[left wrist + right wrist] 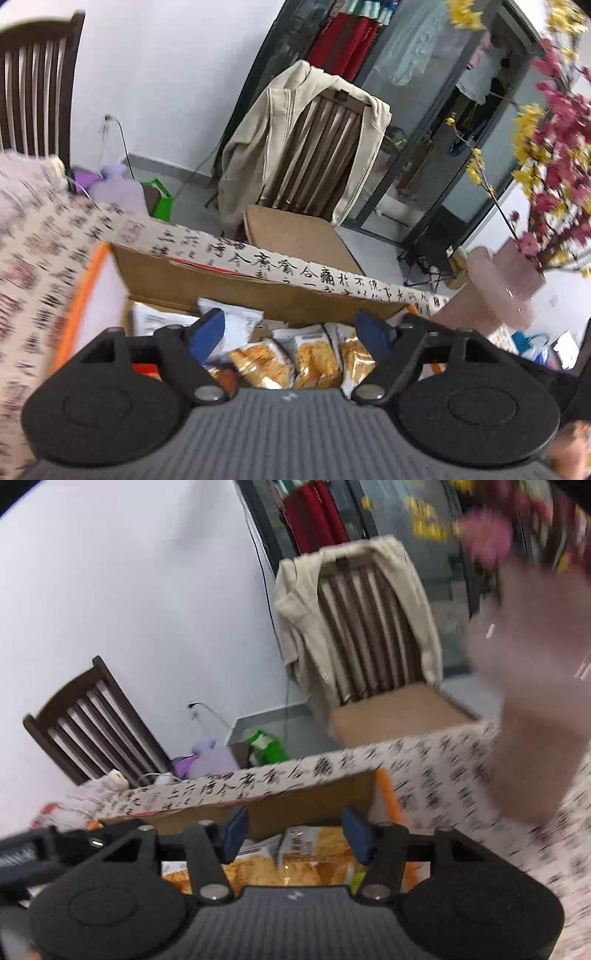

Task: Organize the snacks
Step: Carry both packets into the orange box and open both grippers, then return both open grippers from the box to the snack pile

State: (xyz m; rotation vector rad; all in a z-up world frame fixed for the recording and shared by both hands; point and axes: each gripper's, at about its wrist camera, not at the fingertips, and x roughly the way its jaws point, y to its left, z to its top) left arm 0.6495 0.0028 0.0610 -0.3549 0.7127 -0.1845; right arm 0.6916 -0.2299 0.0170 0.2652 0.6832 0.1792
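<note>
Left wrist view is showing the left gripper [290, 334] released, its blue pads standing wide apart with nothing between them, hovering over the open cardboard box [229, 284]. Snack packets [317, 360], orange and white, are lying inside that box, directly below the jaws. The box is sitting at the far edge of the surface [44, 251], which is wearing a cloth printed with black calligraphy. A pink vase [506, 280] of pink and yellow flowers is standing toward the right edge.

Right wrist view is showing the right gripper [297, 834] likewise released, pads apart and gripping nothing, over the same packets [299, 871] in the box [295, 805]. Beyond the far edge, a wooden chair [369, 635] draped with a beige jacket [306, 627] is facing the surface. Both views are blurring toward the sides.
</note>
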